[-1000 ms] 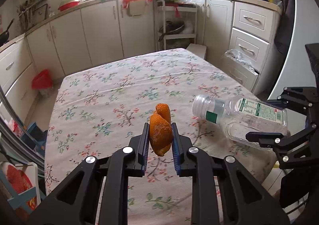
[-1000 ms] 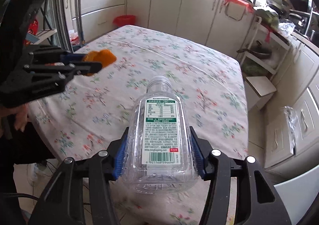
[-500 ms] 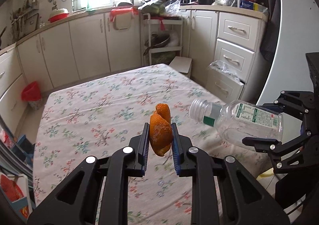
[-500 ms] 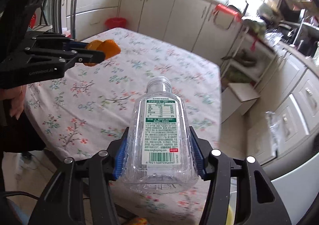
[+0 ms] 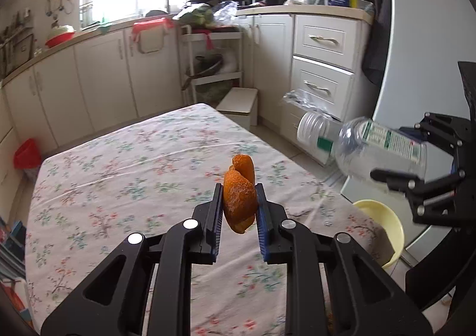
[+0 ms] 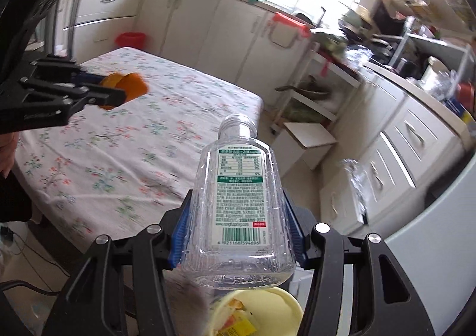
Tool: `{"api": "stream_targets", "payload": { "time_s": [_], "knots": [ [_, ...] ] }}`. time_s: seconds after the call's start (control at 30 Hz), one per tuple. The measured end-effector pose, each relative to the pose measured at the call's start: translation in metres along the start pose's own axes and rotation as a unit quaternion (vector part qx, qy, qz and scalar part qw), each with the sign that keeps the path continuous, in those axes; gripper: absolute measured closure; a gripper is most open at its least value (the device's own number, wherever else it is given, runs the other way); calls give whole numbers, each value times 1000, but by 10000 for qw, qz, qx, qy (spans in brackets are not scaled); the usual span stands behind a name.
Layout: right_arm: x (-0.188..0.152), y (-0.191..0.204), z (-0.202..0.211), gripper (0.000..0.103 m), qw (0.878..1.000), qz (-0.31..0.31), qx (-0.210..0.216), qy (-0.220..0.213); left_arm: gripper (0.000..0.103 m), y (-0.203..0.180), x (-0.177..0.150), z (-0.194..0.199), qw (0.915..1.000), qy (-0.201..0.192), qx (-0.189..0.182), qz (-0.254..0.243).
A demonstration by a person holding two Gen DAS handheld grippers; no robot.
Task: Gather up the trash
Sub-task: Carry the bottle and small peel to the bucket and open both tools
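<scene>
My left gripper (image 5: 239,208) is shut on a curled orange peel (image 5: 239,191) and holds it above the flowered table (image 5: 134,163); the left gripper also shows in the right wrist view (image 6: 119,92) with the peel (image 6: 131,87). My right gripper (image 6: 238,217) is shut on an empty clear plastic bottle (image 6: 238,196) with a green-and-white label, held off the table's right edge. The bottle also shows in the left wrist view (image 5: 366,148), with the right gripper (image 5: 422,169). A yellow trash bin (image 6: 267,306) sits right below the bottle; it also appears on the floor by the table corner (image 5: 383,223).
The bin holds some wrappers (image 6: 238,318). White cabinets and drawers (image 5: 321,68) line the far side. A small white box (image 5: 239,102) stands on the floor beyond the table. A red bin (image 5: 26,154) sits at the left. A white fridge (image 5: 422,47) stands on the right.
Both grippers have risen and swung right, off the table's edge. The bottle now hangs over the yellow bin, which has come into view. Both grips are unchanged.
</scene>
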State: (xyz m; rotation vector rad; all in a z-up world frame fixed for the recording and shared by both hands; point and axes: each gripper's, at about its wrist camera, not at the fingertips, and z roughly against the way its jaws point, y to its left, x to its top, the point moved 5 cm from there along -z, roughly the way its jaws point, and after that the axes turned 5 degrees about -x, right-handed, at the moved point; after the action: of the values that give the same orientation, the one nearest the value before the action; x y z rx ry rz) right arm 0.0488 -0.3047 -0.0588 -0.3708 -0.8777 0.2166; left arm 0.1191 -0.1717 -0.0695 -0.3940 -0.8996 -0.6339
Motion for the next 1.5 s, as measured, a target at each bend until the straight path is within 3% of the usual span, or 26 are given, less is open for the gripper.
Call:
{"api": "stream_targets", "payload": {
  "time_s": [0.43,0.87,1.0,1.27,1.5],
  "knots": [
    [-83,-61,-29,49,9927,-454,-467,1014,84,-72,12,-25,9976,57,-647,-223],
    [-119,-78,-45,49,9864,-540,-518,1465,84,-125,16,-40,9942,166,-1020,-315],
    [-135,-75,-55,44,9797,-367,-532,1898,84,-136,19,-42,9934,184,-1085,-311],
    [-130,-93,-36,36,9811,-658,-670,1693,84,-160,20,-48,9917,228,-1221,-319],
    [-128,-126,15,28,9716,-2016,-493,1137,84,-180,22,-58,9896,342,-1353,-355]
  ]
}}
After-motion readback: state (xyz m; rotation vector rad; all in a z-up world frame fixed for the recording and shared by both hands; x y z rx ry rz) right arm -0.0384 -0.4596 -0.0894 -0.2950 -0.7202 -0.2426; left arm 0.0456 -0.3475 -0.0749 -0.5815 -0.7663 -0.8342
